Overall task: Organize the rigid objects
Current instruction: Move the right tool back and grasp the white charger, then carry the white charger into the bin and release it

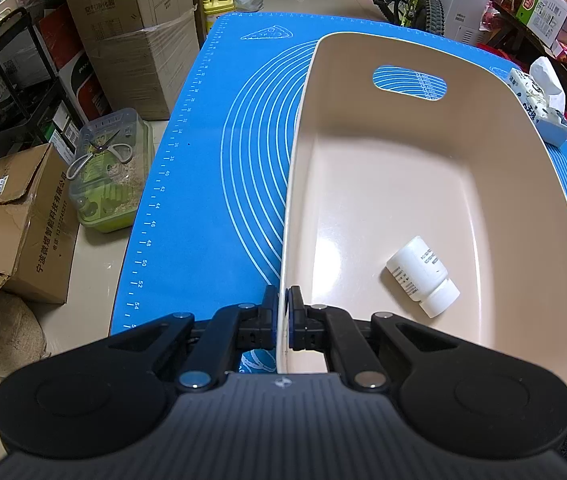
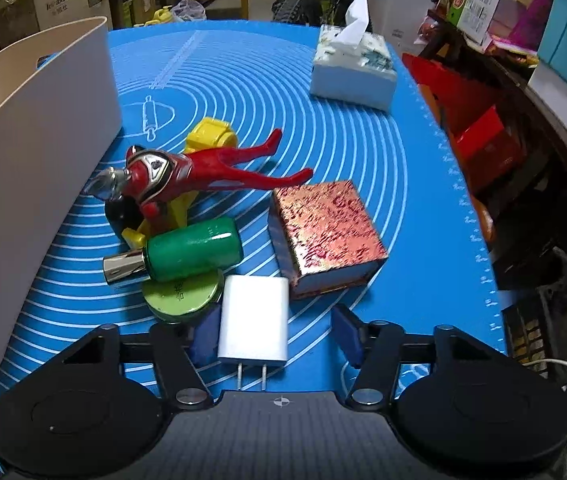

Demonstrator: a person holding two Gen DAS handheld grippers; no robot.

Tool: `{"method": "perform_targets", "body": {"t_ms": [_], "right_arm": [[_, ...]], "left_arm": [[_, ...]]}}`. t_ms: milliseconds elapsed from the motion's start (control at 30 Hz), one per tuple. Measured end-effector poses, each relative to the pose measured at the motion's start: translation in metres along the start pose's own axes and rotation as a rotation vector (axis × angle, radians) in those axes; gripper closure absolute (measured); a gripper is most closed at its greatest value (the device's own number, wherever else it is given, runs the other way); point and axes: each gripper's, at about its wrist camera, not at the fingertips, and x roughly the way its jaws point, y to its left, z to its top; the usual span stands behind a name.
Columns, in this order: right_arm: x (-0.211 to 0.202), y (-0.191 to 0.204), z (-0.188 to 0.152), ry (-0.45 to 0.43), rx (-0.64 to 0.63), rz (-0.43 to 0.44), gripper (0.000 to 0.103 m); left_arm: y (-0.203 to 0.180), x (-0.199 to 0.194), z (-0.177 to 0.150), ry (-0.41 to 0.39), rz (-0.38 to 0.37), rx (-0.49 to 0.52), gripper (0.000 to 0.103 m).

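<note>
My left gripper (image 1: pixel 282 312) is shut on the near left rim of the beige plastic bin (image 1: pixel 403 152), which stands on the blue mat. A white pill bottle (image 1: pixel 422 276) lies on its side inside the bin. In the right wrist view my right gripper (image 2: pixel 275 334) is open, its fingers on either side of a white plug charger (image 2: pixel 254 320) lying on the mat, the left pad close to it. Beyond it lie a green cylinder with a chrome tip (image 2: pixel 187 254), a green round tin (image 2: pixel 181 294), a red hero figure (image 2: pixel 187 172), a yellow toy (image 2: pixel 211 134) and a red patterned box (image 2: pixel 325 232).
The bin's outer wall (image 2: pixel 35 152) stands left of the pile. A tissue box (image 2: pixel 353 66) sits at the mat's far right. The blue mat (image 1: pixel 211 184) ends at the table edges; cardboard boxes, a shelf and a bicycle stand around on the floor.
</note>
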Motion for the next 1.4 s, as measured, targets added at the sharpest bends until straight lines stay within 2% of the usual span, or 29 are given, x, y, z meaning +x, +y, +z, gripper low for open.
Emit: {"method": "perform_targets", "body": {"t_ms": [67,133,167,367,533,833,1033,1267,1400], "right_arm": [[0.001,0.001,0.0,-0.005,0.009,0.016,0.046],[0.0,0.001,0.0,-0.007,0.027,0.045,0.059],[0.0,0.003,0.0,-0.01,0.024,0.036,0.061],[-0.009,0.007,-0.005,-0.027,0.007,0.043,0.061],[-0.033,0.005,-0.005,-0.074,0.017,0.053,0.061],[-0.091,0.017,0.019,-0.228,0.032,0.088,0.061],[-0.12,0.051,0.051,-0.34,-0.017,0.164,0.061],[-0.118,0.107,0.079,-0.357,-0.126,0.257,0.061],[-0.108,0.14,0.087,-0.334,-0.178,0.288,0.061]], "left_arm": [[0.0,0.0,0.0,0.0,0.001,0.001,0.096],[0.0,0.0,-0.001,0.0,0.003,0.002,0.096],[0.0,0.0,-0.001,0.0,0.003,0.002,0.096],[0.0,0.0,-0.001,0.0,0.003,0.002,0.096],[-0.001,0.0,-0.001,0.0,0.003,0.002,0.096],[-0.001,-0.001,0.0,0.002,0.004,0.0,0.096],[0.0,-0.001,0.0,0.003,0.005,-0.001,0.096],[0.0,0.0,-0.001,0.003,0.008,0.001,0.096],[0.0,-0.001,-0.001,0.004,0.007,0.001,0.096]]}}
